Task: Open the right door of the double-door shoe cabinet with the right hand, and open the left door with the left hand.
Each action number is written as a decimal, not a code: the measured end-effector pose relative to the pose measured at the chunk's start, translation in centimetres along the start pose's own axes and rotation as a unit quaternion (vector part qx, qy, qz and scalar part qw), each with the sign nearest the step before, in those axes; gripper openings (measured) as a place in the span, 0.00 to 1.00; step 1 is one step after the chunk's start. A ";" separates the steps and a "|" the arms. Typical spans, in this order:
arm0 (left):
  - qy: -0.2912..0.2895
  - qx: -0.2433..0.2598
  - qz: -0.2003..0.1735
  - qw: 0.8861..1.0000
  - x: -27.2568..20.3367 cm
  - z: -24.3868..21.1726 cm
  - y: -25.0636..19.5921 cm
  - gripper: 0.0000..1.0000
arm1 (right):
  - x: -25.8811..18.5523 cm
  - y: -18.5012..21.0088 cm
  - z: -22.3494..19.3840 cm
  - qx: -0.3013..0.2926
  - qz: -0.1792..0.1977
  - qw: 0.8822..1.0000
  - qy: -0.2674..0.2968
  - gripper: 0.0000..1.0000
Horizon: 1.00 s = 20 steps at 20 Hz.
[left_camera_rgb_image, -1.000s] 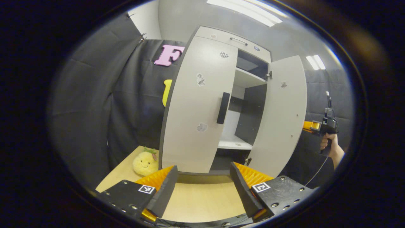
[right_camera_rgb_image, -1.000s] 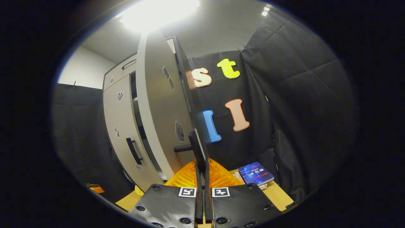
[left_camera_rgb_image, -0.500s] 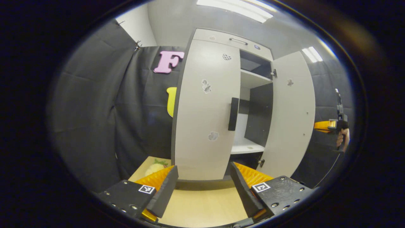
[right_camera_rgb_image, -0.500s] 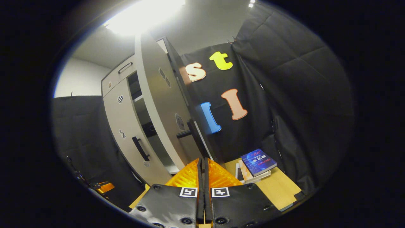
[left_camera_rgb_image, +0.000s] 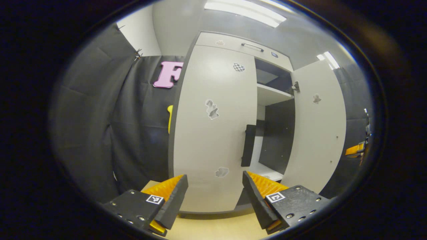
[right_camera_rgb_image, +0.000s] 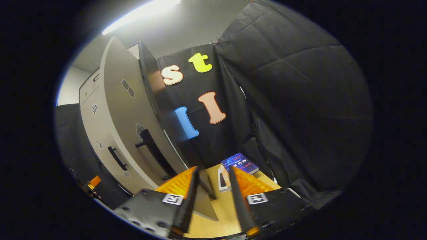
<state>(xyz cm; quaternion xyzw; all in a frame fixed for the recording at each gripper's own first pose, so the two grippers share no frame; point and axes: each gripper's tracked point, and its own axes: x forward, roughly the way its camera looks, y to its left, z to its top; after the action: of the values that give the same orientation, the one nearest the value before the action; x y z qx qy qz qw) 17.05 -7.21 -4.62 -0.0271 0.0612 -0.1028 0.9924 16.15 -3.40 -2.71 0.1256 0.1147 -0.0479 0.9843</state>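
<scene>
the tall pale-grey double-door shoe cabinet (left_camera_rgb_image: 233, 43) stands on the wooden table (left_camera_rgb_image: 213, 230), its stiff hinged left door (left_camera_rgb_image: 213, 133) shut, best pulled by its black bar handle (left_camera_rgb_image: 248, 145); left gripper (left_camera_rgb_image: 215, 191) and right gripper (right_camera_rgb_image: 211, 186) gape, holding nothing.

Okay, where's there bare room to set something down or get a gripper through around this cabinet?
Bare shelf inside the cabinet, between the shut left door and the open right door. Bare tabletop before the left door, between the left gripper's fingers. Crowded: books on the table beyond the right door's edge.
</scene>
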 end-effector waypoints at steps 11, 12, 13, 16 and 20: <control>-0.034 0.037 0.010 0.999 10.4 3.7 -7.0 0.92 | 4.9 -6.4 2.5 -0.018 -0.065 0.997 -0.036 0.98; -0.032 0.040 0.014 0.999 11.1 3.8 -7.3 0.97 | 5.5 -6.6 2.4 -0.018 -0.064 0.997 -0.036 0.98; -0.032 0.044 0.018 0.998 11.8 3.9 -7.5 0.97 | 6.2 -6.6 2.3 -0.020 -0.061 0.997 -0.032 0.98; -0.037 0.060 0.037 0.997 13.3 4.3 -8.1 0.97 | 8.2 -6.9 1.8 -0.020 -0.053 0.998 -0.023 0.98; -0.021 0.081 0.079 0.993 15.1 3.8 -8.1 0.95 | 10.3 -7.8 3.3 -0.023 -0.061 0.996 -0.057 0.98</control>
<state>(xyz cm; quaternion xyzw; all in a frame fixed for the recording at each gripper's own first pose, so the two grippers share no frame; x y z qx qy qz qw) 30.56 -18.11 -2.06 0.0558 0.0335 -0.0276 0.9975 25.91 -12.40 -3.90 0.0931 0.0666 -0.1122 0.9871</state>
